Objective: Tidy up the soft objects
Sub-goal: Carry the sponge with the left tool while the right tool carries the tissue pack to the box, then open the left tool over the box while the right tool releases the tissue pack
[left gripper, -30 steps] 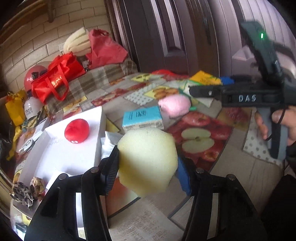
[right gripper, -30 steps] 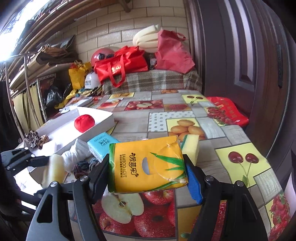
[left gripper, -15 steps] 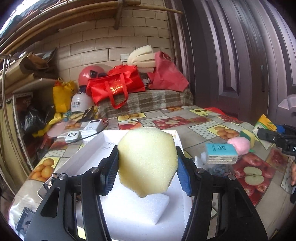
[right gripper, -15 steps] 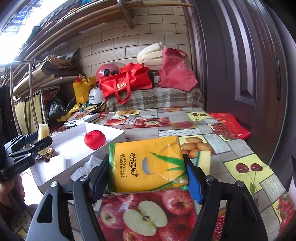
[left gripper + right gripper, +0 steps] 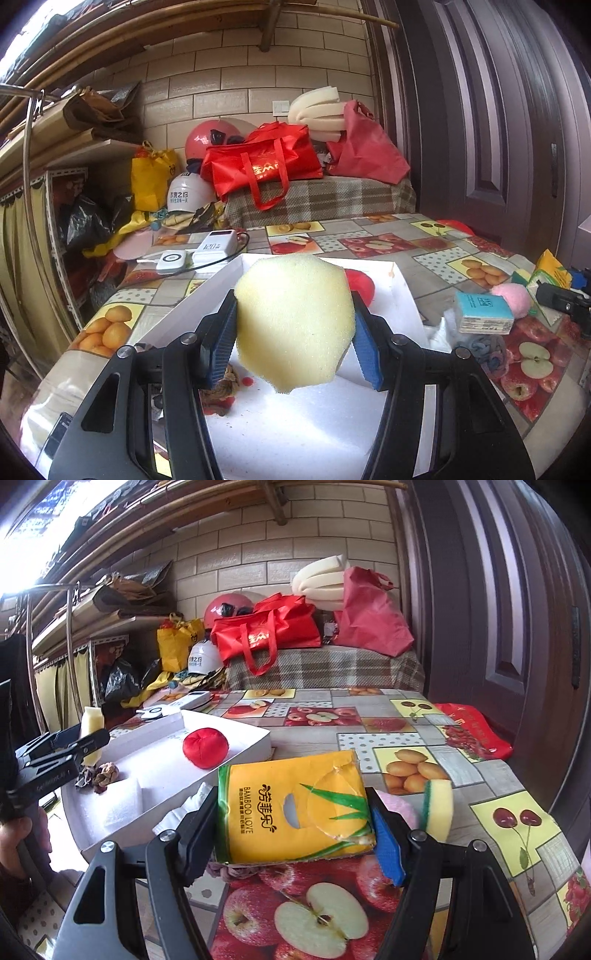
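Observation:
My left gripper (image 5: 293, 338) is shut on a pale yellow sponge (image 5: 293, 323) and holds it above the white box (image 5: 295, 435). In the right wrist view the left gripper (image 5: 92, 740) and its sponge (image 5: 91, 720) hang over the box's (image 5: 243, 751) left end. A red soft ball (image 5: 205, 747) lies in the box, partly hidden behind the sponge in the left wrist view (image 5: 364, 286). My right gripper (image 5: 293, 821) is shut on a yellow tissue pack (image 5: 293, 812), held above the fruit-print table (image 5: 406, 746).
On the table right of the box lie a blue tissue pack (image 5: 482, 312), a pink puff (image 5: 511, 299), grey-blue yarn (image 5: 484, 349) and a yellow-green sponge (image 5: 439, 808). A crumpled brown scrap (image 5: 101, 775) and white foam block (image 5: 123, 806) lie in the box. Power banks (image 5: 207, 251) sit behind it.
My left gripper swung left with the sponge, from over the table beside the box to above the box's near end. My right gripper kept the tissue pack and shifted slightly.

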The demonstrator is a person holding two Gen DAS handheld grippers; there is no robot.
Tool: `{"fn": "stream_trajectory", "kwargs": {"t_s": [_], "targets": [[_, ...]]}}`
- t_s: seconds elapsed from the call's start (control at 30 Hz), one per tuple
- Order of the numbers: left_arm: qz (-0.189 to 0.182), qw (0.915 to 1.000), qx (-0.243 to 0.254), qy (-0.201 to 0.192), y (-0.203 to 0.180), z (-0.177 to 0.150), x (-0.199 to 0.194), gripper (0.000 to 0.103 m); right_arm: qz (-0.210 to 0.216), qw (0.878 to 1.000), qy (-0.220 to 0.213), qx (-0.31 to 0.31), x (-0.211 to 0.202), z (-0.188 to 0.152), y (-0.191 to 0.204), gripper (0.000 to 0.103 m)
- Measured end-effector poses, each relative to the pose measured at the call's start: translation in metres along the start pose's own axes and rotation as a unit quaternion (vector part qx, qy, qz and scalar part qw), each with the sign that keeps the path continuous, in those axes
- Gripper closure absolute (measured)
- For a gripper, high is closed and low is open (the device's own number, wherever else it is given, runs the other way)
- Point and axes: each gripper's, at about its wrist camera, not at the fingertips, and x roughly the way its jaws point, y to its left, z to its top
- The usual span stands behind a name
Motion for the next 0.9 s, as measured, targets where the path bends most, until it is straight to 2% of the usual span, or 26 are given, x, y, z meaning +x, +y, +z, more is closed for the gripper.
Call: {"fn": "stream_trajectory", "kwargs": {"t_s": [0.1, 0.27, 0.63, 0.9], "targets": [[0.013, 0.9999, -0.004, -0.002, 0.007, 0.0, 0.001, 0.046, 0.012, 1.0, 0.007, -0.009, 0.008, 0.001, 0.011, 0.03], [0.013, 0.9999, -0.002, 0.005, 0.009, 0.0, 0.004, 0.046, 0.032, 0.999, 0.024, -0.01, 0.026, 0.002, 0.027, 0.03], [0.033, 0.9993, -0.013, 0.009, 0.023, 0.001, 0.011, 0.046, 0.035, 0.995, -0.015, -0.097, 0.033, 0.007, 0.085, 0.029], [0.05, 0.9982, -0.027, 0.018, 0.031, 0.002, 0.015, 0.046, 0.046, 0.991, -0.028, -0.124, 0.05, 0.014, 0.115, 0.029]]}}
